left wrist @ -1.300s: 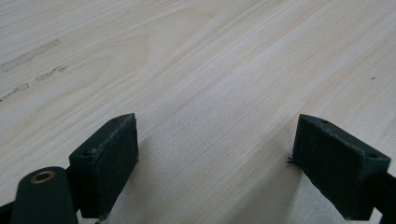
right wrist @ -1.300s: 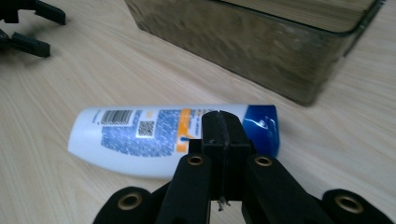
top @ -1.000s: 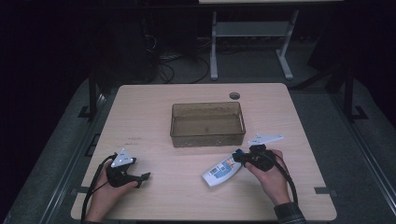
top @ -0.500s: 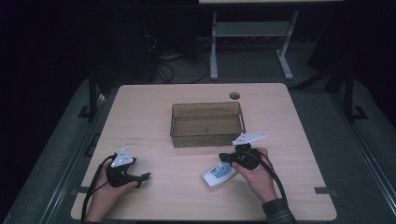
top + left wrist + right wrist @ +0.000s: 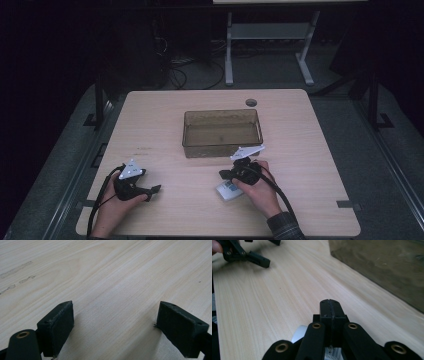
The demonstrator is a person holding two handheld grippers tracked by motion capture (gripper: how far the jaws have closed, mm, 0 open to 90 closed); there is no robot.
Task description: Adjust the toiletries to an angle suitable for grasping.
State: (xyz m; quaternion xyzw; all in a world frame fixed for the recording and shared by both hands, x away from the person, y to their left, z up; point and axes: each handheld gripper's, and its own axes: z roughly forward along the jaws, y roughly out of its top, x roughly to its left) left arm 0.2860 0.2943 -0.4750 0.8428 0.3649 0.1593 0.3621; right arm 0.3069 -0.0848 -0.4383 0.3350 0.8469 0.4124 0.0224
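Resting on the pale wooden table [image 5: 310, 150], left gripper [image 5: 113, 327] gapes empty, right gripper [image 5: 330, 308] closed.

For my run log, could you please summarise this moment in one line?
left tool: open, empty | right tool: shut, above white packet | bin: beside it

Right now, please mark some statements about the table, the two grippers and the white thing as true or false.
1. The left gripper has its jaws spread apart over bare table. True.
2. The right gripper has its jaws wide open. False: they are pressed together.
3. The white packet lies inside the clear bin. False: it lies on the table, in front of the bin, under the right hand.
4. The bin stands near the middle of the table. True.
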